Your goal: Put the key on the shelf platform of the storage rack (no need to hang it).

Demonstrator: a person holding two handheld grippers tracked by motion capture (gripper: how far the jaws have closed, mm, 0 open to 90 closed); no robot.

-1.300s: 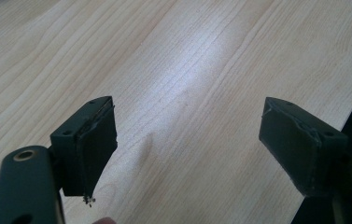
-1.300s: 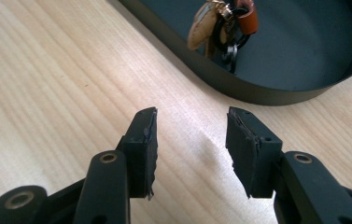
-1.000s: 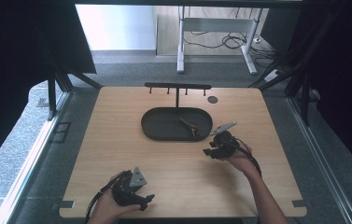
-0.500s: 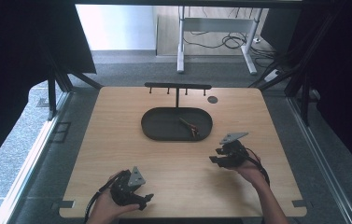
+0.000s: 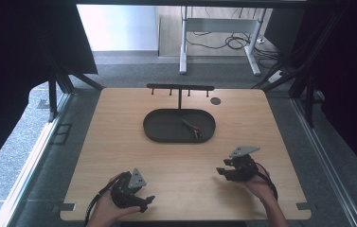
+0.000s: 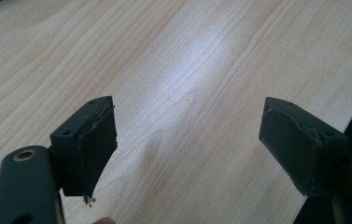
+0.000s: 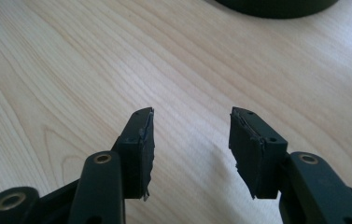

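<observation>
A grey carpeted floor [image 5: 119, 71] surrounds a pale wooden counter [image 5: 119, 142], with dark curtains at both sides and a white-legged desk frame [image 5: 223, 33] beyond it; near the far middle of the counter sits a dark oval tray [image 5: 159, 125], and just behind it stands a low black rack [image 5: 181, 88] with small pegs; a small dark disc [image 5: 215, 100] lies on the wood beside the rack's right end. In the tray's right half lies a small slender brownish object [image 5: 192, 128], too small to identify. The right gripper [image 5: 224, 171] hovers at the near right, well apart from the tray, whose rim [image 7: 276, 9] shows in the right gripper view; its fingers [image 7: 141, 149] have just been opening, standing moderately apart with nothing between them. The left gripper [image 5: 145, 201] rests at the near left edge; its fingers [image 6: 94, 144] spread wide over bare wood, empty.
</observation>
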